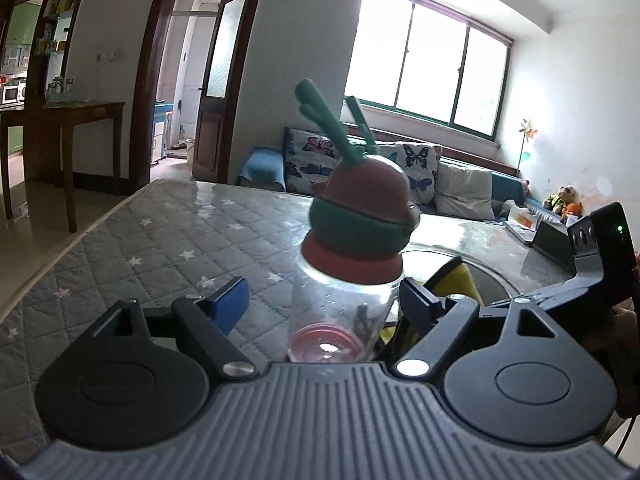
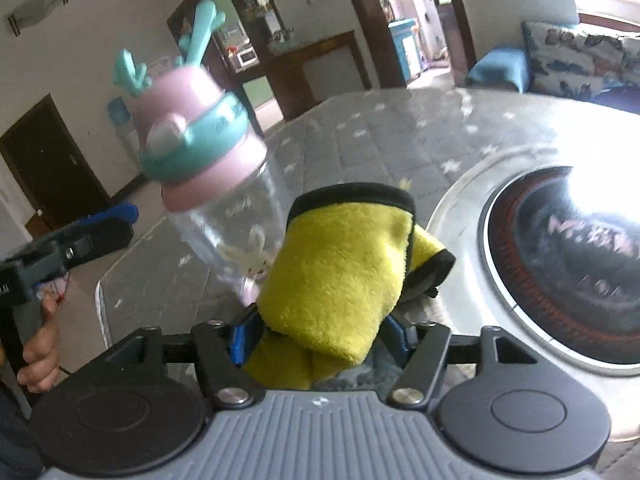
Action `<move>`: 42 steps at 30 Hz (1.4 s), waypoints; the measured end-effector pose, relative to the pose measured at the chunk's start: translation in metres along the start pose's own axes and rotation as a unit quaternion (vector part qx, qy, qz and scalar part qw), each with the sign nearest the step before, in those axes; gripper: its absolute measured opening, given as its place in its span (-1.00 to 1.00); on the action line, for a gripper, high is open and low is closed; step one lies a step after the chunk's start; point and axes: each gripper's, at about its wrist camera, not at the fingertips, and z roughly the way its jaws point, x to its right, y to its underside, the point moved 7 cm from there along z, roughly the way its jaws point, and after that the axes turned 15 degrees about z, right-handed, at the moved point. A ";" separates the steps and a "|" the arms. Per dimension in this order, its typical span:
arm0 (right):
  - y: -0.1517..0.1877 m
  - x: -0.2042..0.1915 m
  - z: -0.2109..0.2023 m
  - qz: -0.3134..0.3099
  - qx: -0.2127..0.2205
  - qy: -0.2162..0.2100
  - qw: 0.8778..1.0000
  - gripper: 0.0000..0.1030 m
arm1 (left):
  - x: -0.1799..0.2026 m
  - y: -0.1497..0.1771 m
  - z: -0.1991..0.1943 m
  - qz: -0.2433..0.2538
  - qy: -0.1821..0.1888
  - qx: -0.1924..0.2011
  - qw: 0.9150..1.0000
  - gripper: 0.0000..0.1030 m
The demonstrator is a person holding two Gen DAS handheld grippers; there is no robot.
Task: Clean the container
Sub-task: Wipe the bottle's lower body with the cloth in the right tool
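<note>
With my left gripper (image 1: 320,300) spread around but clear of the tilted clear plastic bottle (image 1: 344,304), a light, slick thing best clamped mid-body under its pink cap (image 1: 352,260), my right gripper (image 2: 316,336) loosely bracketed the soft yellow cloth (image 2: 340,280) beside it.

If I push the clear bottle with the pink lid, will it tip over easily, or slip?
The bottle probably tips easily: it is tall and narrow, and its bulky lid sits high. It looks empty, so it is likely light. Its smooth clear wall may slip in a grip.
</note>
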 end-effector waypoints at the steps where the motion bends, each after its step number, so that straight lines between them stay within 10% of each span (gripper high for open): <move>1: -0.002 0.000 -0.002 0.003 0.004 -0.003 1.000 0.42 | 0.002 -0.002 0.002 0.000 0.002 0.001 1.000 0.60; 7: -0.009 0.005 0.002 0.016 0.034 0.000 0.999 0.48 | 0.011 -0.013 0.016 -0.001 0.002 0.000 1.000 0.68; 14: -0.011 0.024 0.017 0.036 0.042 0.005 0.998 -0.08 | 0.026 -0.021 0.042 0.018 -0.008 -0.009 1.000 0.75; 42: -0.006 0.037 0.018 0.046 0.052 -0.017 0.997 -0.08 | -0.010 -0.022 0.098 -0.097 -0.031 -0.027 0.994 0.62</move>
